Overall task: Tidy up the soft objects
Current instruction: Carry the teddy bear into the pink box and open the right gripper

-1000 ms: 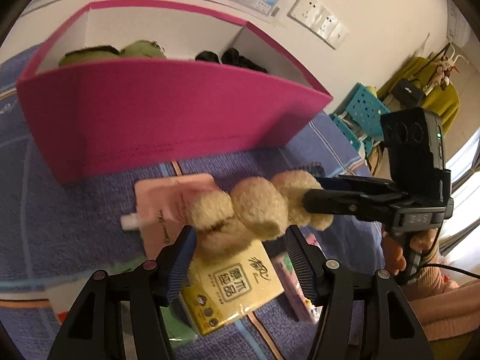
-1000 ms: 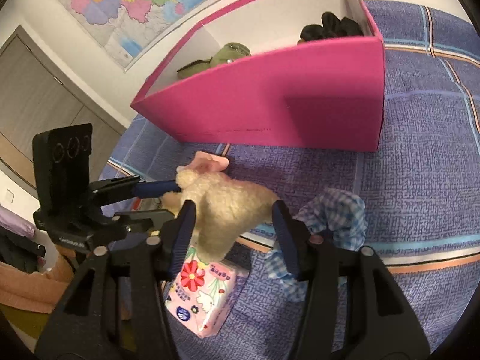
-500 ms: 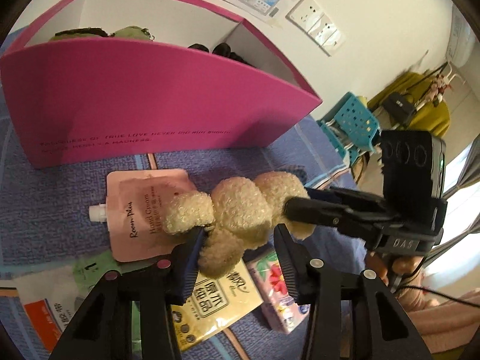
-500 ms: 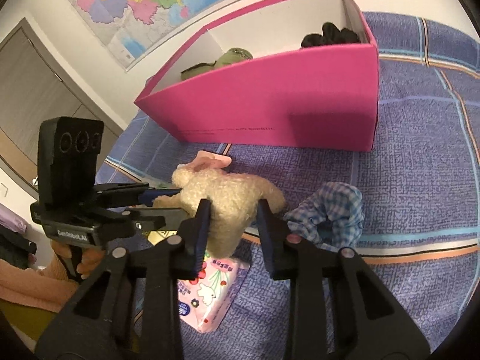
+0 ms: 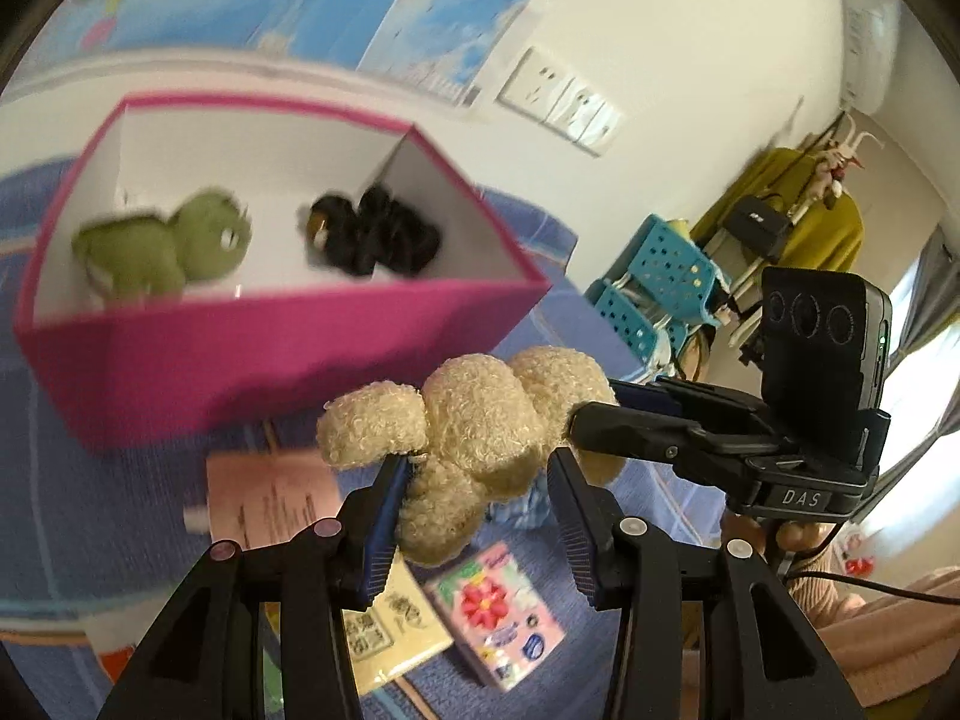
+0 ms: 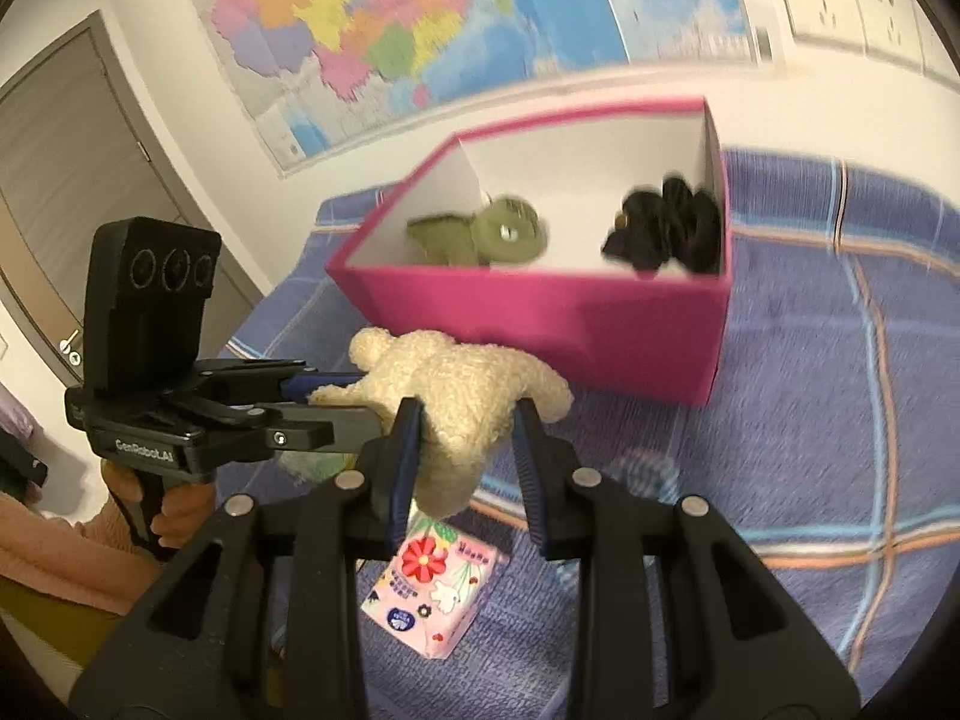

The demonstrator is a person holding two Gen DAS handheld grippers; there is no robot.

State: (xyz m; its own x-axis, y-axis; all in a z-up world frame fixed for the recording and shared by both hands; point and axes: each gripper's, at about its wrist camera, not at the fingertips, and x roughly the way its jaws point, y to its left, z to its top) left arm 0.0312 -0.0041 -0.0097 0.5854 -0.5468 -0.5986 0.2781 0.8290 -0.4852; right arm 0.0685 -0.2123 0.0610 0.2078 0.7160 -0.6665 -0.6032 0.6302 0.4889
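Both grippers, left gripper (image 5: 474,483) and right gripper (image 6: 465,441), now clamping the cream plush (image 5: 474,426), are lifting it clear; pink box (image 5: 270,348) is sitting ahead, receiving next.

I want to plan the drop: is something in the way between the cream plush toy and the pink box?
Only the box's near wall; its top is open. Both grippers hold the cream plush toy in front of it.

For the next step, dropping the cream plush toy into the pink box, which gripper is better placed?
Neither clearly: the left gripper and right gripper both clamp the cream plush toy, held above the blanket before the pink box. Likely they carry it together.
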